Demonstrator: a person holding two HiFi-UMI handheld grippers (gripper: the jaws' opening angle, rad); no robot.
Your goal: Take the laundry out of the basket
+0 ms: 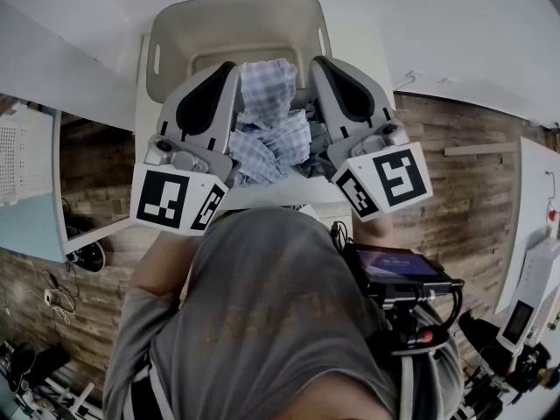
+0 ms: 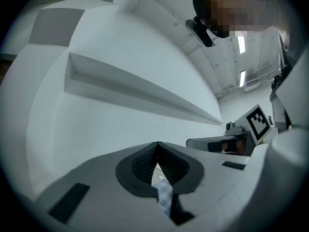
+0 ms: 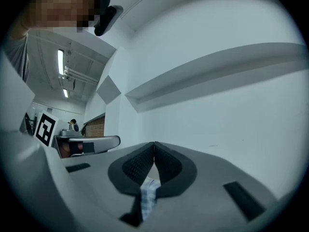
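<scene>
The task looks partly done. The left hand-held gripper point(image 1: 229, 68) and the right hand-held gripper point(image 1: 317, 63) are each clenched on a pinch of the blue checked cloth point(image 1: 271, 103). It hangs bunched between them over the near rim of the white basket point(image 1: 175, 24), lifted but not yet set down. The visible basket floor looks bare; the cloth hides the rest.

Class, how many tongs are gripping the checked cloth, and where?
2. The left tongs pinch the checked cloth at its left side, the right tongs at its right, near the white basket.
</scene>
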